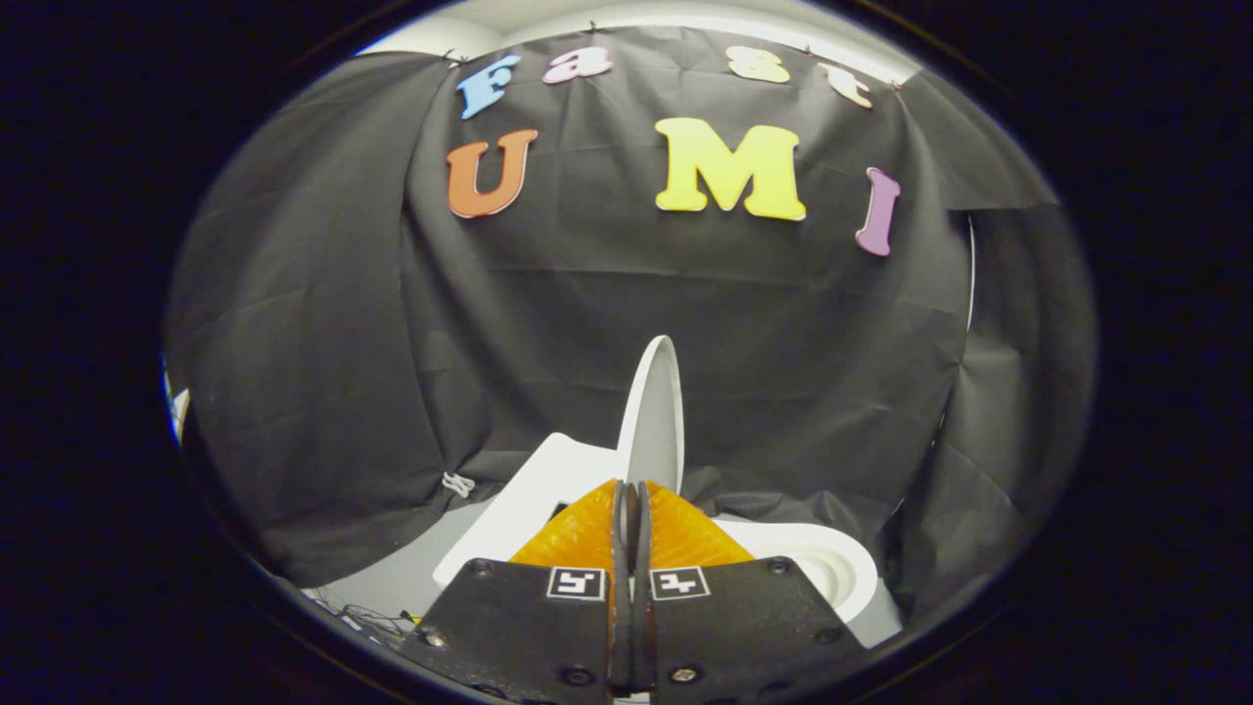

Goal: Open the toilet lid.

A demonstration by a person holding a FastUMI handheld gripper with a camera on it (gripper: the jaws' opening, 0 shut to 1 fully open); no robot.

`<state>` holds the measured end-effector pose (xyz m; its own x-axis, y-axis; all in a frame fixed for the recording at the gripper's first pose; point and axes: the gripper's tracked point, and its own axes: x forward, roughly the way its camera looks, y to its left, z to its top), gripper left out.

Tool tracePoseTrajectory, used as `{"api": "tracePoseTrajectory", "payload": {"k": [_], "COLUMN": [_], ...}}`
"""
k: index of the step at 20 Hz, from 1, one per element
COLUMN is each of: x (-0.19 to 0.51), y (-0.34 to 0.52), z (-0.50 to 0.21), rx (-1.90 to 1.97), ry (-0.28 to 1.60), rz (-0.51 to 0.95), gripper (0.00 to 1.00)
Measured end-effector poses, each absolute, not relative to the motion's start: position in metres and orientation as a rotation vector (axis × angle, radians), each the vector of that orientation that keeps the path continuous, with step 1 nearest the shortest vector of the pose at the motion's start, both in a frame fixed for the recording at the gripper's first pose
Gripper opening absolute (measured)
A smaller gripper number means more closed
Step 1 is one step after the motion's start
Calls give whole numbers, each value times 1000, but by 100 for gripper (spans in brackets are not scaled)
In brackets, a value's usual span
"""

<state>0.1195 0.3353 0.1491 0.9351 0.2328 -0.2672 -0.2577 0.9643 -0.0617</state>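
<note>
**Operator:** State the finger condition.

**Technician:** The gripper (632, 494) has its two fingers pressed together, with only a thin dark seam between them. The lower edge of the toilet lid (654, 416) meets the fingertips right at that seam. Whether the lid rim is pinched between the tips or merely stands just past them, I cannot tell; the tips hide the contact.

**Operator:** Locate the lid relative to the fingers.

**Technician:** Directly ahead, in line with the seam. The lid stands raised and is seen nearly edge-on, its long axis running up and away from the fingertips. It leans slightly to the right at the top.

**Operator:** What lies to either side?

**Technician:** To the left of the lid, the white cistern (533, 490) sits close against the black cloth wall (323, 392). To the right and lower, the white bowl rim (832, 568) curves around an open hollow. The lid's hinge end is hidden behind the fingers.

**Operator:** Task progress?

**Technician:** Judged from the lid's upright stance, the opening appears largely done. The remaining step is probably to settle the lid back toward the cistern and release.

**Operator:** Clearance?

**Technician:** There is open room above and to the right of the lid. On the left, the cistern and cloth are near, so any further travel in that direction has little margin. A slip at the rim could let the lid fall toward the bowl.
</note>
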Motion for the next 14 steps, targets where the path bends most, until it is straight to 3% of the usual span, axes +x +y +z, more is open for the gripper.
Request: {"api": "tracePoseTrajectory", "payload": {"k": [10, 12, 14], "x": [115, 113, 108], "y": [377, 393, 397], "z": [139, 131, 131], "rx": [-292, -305, -284], "ry": [245, 266, 265], "rz": [210, 281, 332], "gripper": [7, 15, 45]}}
